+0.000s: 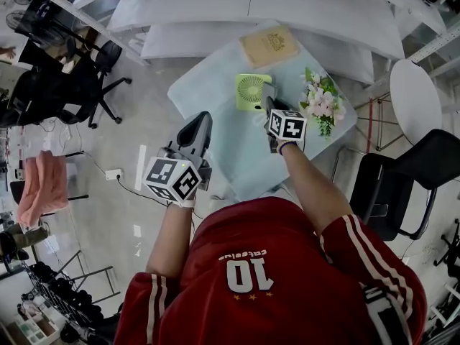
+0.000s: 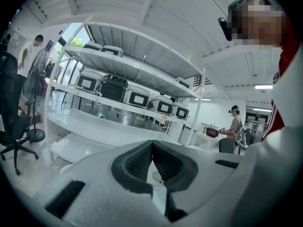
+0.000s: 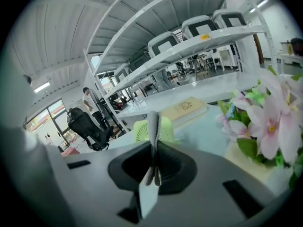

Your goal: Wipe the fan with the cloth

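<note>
closest to me, the left gripper (image 1: 204,118) hangs by the near-left edge of the pale blue table (image 1: 215,85), its claw pressed together on nothing. the right gripper (image 1: 269,108) is over the table, claw clamped on a thin grey cloth (image 3: 153,126). the green fan (image 1: 251,92) sits just at its eleven o'clock, pink flowers (image 1: 321,103) at two, a tan book (image 1: 269,47) further off at twelve

Fan (image 1: 253,92): lime green. Table (image 1: 208,99): pale blue. Book (image 1: 269,47): tan cover. Flowers (image 1: 322,103): pink and white, with green leaves. Cloth (image 3: 153,126): pale grey. Left gripper (image 1: 203,118) and right gripper (image 1: 268,90): grey shells, black pads, cubes bearing black-and-white square markers. Person's shirt (image 1: 273,236): red, with white sleeve stripes and white numerals.
</note>
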Available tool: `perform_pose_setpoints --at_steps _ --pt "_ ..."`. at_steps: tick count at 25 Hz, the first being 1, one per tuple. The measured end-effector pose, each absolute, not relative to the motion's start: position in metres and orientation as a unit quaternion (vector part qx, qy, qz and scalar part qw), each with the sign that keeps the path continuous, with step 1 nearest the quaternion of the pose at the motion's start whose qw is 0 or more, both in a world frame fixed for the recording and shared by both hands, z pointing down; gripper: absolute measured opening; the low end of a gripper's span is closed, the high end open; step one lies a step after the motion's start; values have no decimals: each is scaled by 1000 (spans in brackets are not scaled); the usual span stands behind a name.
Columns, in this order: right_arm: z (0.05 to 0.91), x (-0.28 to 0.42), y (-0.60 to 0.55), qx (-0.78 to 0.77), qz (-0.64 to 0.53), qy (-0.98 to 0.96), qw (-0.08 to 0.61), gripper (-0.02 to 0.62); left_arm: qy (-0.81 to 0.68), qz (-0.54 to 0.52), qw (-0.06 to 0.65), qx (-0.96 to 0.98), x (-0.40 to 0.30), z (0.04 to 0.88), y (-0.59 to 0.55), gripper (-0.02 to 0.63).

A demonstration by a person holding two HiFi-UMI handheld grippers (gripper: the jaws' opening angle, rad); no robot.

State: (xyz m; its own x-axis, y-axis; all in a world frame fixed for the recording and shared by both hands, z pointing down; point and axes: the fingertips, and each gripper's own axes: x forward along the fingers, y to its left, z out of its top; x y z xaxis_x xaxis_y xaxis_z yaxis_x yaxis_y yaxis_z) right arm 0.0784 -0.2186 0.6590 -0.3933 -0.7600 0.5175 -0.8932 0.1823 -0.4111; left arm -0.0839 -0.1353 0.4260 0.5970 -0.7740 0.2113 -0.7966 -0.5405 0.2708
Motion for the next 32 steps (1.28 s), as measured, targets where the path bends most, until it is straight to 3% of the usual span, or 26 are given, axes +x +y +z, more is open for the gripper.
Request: perform_pose_setpoints --at_steps 32 --pt "685 -10 -237 505 333 -788 112 14 -508 29 207 836 -151 441 -130 2"
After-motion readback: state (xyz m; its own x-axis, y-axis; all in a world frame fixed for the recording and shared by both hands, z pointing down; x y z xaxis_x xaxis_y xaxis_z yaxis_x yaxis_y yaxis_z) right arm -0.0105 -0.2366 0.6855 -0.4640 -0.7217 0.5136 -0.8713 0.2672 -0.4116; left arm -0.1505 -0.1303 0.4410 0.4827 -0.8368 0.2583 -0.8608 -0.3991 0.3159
